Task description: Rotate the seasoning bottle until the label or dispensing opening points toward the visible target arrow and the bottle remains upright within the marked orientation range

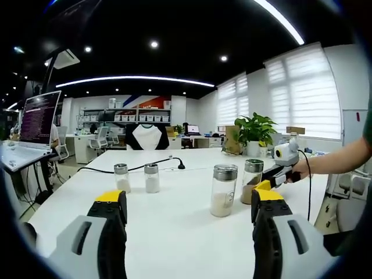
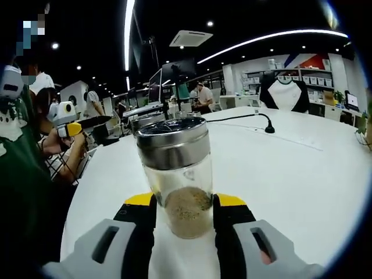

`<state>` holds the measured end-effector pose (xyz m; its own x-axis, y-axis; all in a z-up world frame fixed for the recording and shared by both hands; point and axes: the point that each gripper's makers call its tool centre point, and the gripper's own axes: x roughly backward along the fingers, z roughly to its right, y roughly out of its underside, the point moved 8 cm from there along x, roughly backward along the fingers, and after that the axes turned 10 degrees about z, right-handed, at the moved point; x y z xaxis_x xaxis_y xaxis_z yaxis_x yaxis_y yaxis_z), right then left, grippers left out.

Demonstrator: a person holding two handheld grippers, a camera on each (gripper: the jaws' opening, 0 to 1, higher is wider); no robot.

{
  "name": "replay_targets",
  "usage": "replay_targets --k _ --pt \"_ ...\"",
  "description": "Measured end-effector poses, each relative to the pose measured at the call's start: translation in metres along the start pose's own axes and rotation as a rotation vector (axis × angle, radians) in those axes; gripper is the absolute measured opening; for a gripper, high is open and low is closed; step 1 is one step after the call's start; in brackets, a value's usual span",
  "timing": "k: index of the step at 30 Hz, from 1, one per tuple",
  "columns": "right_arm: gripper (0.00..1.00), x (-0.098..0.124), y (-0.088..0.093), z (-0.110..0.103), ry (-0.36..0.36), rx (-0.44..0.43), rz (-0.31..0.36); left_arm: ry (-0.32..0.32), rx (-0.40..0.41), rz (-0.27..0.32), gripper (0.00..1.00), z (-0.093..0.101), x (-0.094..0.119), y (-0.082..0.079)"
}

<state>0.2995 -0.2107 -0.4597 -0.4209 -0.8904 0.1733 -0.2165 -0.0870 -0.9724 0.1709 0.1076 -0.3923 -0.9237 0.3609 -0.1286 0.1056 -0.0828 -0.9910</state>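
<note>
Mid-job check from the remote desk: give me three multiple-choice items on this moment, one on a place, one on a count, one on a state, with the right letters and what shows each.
1. Where is the bottle of brown seasoning in the right gripper view?
A. between the right gripper's fingers
B. lying on its side by the cable
C. on the laptop

2. How many glass bottles stand on the white table in the left gripper view?
A. two
B. four
C. six

3. How do the left gripper's fingers stand?
A. closed on a bottle
B. apart, holding nothing
C. clamped on the cable

Answers:
1 A: the yellow-tipped fingers sit either side of the jar's base.
2 B: two small shakers at left, two taller jars at right.
3 B: bare table shows between the fingers.
</note>
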Motion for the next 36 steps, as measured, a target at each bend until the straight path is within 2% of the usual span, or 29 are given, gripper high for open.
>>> replay_targets --k 2,4,5,12,19,26,28,30,33,36 --pt "0.38 0.0 0.0 0.0 0.011 -0.008 0.001 -0.002 -0.002 0.003 0.93 0.0 0.001 -0.001" --pt "0.4 0.0 0.002 0.0 0.037 -0.077 -0.018 -0.002 0.0 0.002 0.93 0.0 0.001 -0.001" --pt "0.42 0.0 0.002 0.002 0.052 -0.083 -0.021 -0.002 -0.001 0.0 0.93 0.0 0.001 -0.001" --pt "0.5 0.004 0.0 -0.002 0.098 -0.068 0.003 0.0 -0.002 0.004 0.93 0.001 0.002 -0.002" --pt "0.5 0.006 0.001 -0.013 0.149 -0.076 0.047 -0.005 0.003 0.001 0.93 0.0 0.003 -0.001" --pt "0.52 0.006 -0.002 -0.022 0.269 -0.048 0.094 0.0 0.004 0.003 0.93 0.001 0.002 -0.001" --pt "0.51 0.007 -0.001 -0.023 0.313 -0.006 0.073 -0.001 0.006 0.003 0.93 0.001 0.003 0.0" --pt "0.5 0.007 -0.002 -0.025 0.343 0.034 0.081 -0.003 0.007 0.003 0.93 0.0 0.003 0.0" --pt "0.51 0.007 -0.002 -0.027 0.376 0.02 0.093 -0.006 0.009 0.004 0.93 0.0 0.003 0.0" --pt "0.51 0.008 0.0 -0.03 0.471 0.019 0.11 -0.01 0.01 0.004 0.93 -0.001 0.003 0.0"
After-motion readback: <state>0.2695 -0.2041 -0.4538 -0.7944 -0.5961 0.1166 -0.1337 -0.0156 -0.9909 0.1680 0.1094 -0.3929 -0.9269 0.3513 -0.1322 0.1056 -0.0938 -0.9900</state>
